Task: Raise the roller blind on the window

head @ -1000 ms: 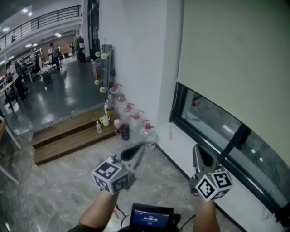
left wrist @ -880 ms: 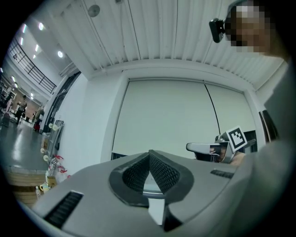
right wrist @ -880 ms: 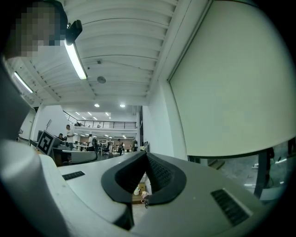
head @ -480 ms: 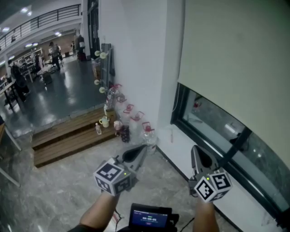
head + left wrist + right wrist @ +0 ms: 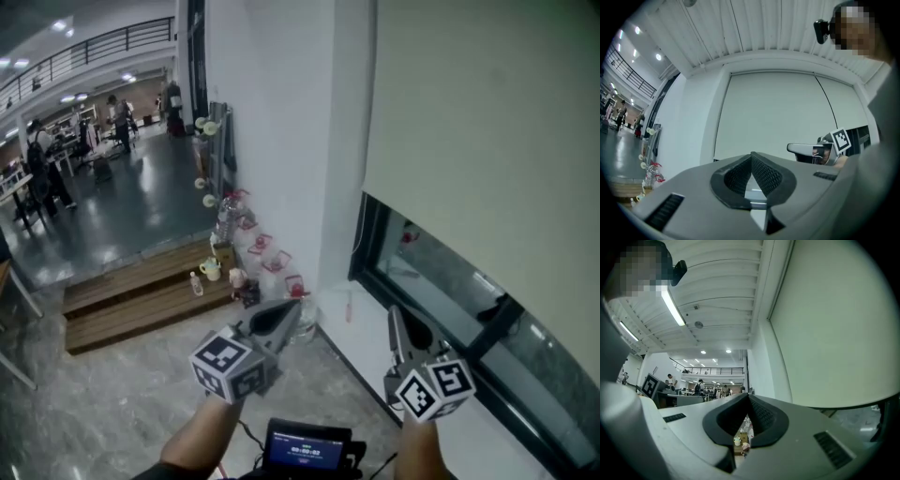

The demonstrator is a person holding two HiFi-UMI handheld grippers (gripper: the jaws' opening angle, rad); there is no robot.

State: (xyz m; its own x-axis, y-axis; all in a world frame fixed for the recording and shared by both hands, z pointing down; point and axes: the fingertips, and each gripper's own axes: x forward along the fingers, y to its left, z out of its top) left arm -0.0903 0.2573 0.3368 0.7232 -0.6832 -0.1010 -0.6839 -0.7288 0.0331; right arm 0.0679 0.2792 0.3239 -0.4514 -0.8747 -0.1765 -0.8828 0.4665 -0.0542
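Roller blind (image 5: 487, 141) covering most of the window (image 5: 441, 277) (lower glass exposed); left gripper (image 5: 284, 317) and right gripper (image 5: 397, 319) held below its edge, fingers clenched on nothing

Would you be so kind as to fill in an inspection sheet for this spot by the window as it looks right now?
Surface: grey stone-look floor, bare where the person stands.
Job's things: roller blind lowered over most of the window; a strip of glass shows below it.
Clutter: water bottles and a mug by the white wall and wooden step.
Grippers: left gripper and right gripper both shut, empty, short of the blind.
Cables: a dark lead beside the screen device; blind cord not made out.
Surroundings: open hall with people and a railed gallery.
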